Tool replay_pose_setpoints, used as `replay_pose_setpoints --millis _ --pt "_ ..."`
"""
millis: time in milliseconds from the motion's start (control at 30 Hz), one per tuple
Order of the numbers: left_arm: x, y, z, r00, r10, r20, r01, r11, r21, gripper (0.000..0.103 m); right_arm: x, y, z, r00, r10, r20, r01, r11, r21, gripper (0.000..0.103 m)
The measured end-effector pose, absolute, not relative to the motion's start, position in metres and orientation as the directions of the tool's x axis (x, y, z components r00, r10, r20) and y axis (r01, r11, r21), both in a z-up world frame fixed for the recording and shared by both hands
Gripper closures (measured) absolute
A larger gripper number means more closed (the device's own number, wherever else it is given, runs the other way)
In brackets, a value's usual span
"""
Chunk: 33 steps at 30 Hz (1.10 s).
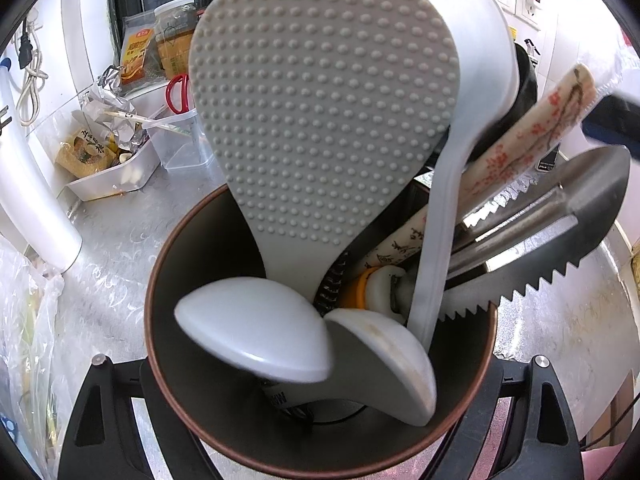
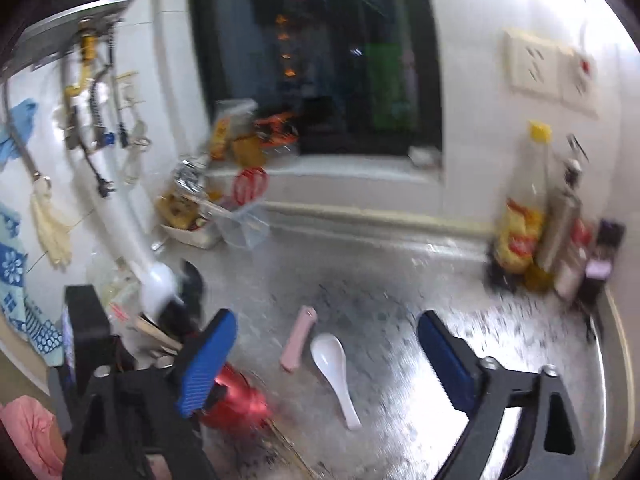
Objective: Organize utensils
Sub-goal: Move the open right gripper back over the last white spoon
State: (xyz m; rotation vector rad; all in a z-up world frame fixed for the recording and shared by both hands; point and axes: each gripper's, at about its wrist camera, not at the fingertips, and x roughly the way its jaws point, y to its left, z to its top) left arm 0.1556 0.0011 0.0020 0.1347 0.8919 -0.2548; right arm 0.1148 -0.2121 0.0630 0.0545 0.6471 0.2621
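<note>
The left gripper (image 1: 320,412) is clamped on the brown utensil holder (image 1: 192,412), whose rim fills the lower half of the left wrist view, with a dimpled grey rice paddle (image 1: 320,112) rising toward 12 o'clock, white spoons (image 1: 256,336) at its foot and a serrated knife (image 1: 560,248) leaning out toward 3 o'clock. The right gripper (image 2: 324,360) is released, its blue pads (image 2: 204,364) spread wide with nothing between them. A white soup spoon (image 2: 334,372) and a pink handle (image 2: 298,338) lie side by side on the steel counter (image 2: 400,280) ahead, with a red object (image 2: 236,404) at about 8 o'clock.
</note>
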Motion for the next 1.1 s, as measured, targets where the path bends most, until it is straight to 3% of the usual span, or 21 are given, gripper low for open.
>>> replay_pose_setpoints --millis 233,500,1100 --pt "0.156 0.002 0.001 0.598 -0.162 -0.785 0.272 0.962 0.009 0.014 0.109 -0.227 0.034 0.741 0.205 -0.639 -0.151 0.979 0.140 0.000" --pt "0.156 0.002 0.000 0.598 -0.161 -0.785 0.271 0.962 0.009 0.014 0.103 -0.233 0.017 0.764 0.115 -0.635 -0.060 0.992 0.107 0.000" --pt "0.159 0.002 0.001 0.585 -0.164 -0.794 0.280 0.960 0.008 0.013 0.123 -0.230 -0.036 0.592 0.131 -0.795 -0.020 0.989 0.149 0.000"
